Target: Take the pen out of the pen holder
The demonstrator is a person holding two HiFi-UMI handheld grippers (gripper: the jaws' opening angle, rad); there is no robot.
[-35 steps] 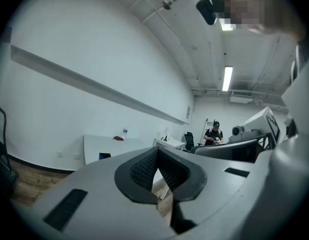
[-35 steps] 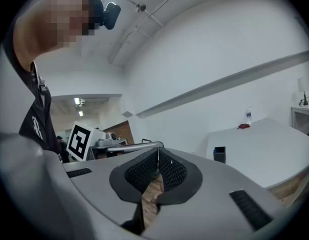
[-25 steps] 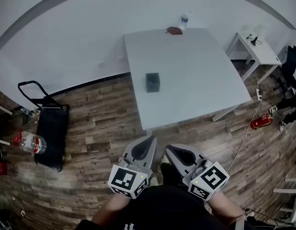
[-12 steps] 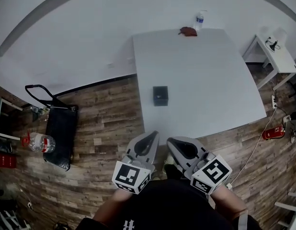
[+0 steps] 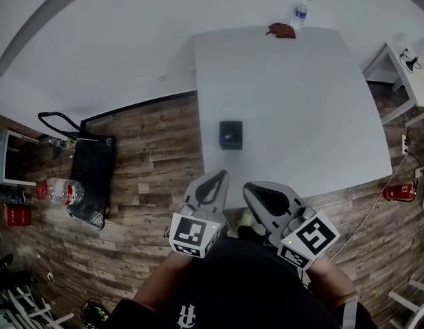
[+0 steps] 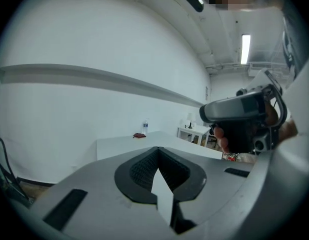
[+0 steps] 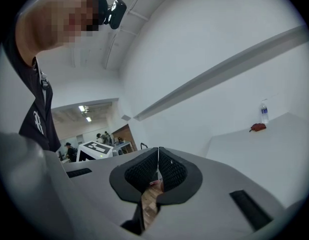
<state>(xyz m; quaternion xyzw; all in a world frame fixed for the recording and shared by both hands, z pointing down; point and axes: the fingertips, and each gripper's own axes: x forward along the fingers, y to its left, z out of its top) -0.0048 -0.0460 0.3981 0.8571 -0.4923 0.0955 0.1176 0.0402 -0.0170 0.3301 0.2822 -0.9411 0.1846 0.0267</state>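
Note:
The black square pen holder (image 5: 230, 133) stands on the white table (image 5: 301, 101) near its front left edge. Something small and pale shows inside it; I cannot make out a pen. My left gripper (image 5: 217, 176) and right gripper (image 5: 250, 188) hang side by side over the floor just short of the table's front edge, below the holder. Both are shut with nothing between their jaws. In the left gripper view the left gripper (image 6: 157, 149) points along the table (image 6: 139, 145). In the right gripper view the right gripper (image 7: 158, 149) has its jaw tips touching.
A clear water bottle (image 5: 300, 14) and a small red thing (image 5: 282, 30) sit at the table's far edge. A black trolley (image 5: 92, 177) and a big water bottle (image 5: 59, 191) are on the wood floor at left. A small white side table (image 5: 412, 70) and a red extinguisher (image 5: 397, 192) are at right.
The table and pen holder have come closer and shifted right in the head view. Both grippers have moved up toward the table's front edge and stayed shut.

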